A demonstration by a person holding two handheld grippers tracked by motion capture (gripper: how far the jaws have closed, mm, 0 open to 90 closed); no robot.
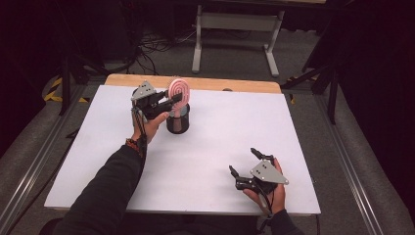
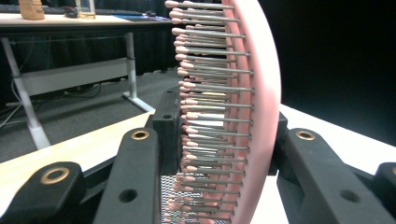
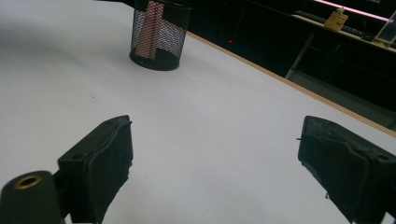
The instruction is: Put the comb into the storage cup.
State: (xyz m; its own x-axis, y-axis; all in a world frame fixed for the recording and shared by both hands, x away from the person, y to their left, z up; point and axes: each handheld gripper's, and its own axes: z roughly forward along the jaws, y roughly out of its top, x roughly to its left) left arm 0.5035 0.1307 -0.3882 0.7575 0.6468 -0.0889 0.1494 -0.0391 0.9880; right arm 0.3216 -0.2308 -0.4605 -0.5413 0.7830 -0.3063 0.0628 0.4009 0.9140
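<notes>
Hairbrush (image 2: 243, 107) bristles between left gripper (image 1: 169, 102) jaws; handle inside mesh cup (image 3: 159, 35).

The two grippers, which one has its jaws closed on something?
The left gripper, at the far left by the black mesh cup, clamps the pink hairbrush. The right gripper, near the table's front edge, is open.

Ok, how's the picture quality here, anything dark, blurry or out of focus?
High view: room edges nearly black, the white table evenly lit, slightly soft. Left gripper view: pink hairbrush bristles sharp, the near black tool arms a little soft, right background black. Right gripper view: mesh cup fairly sharp, near jaws blurred, soft shadow at the upper left of the table.
</notes>
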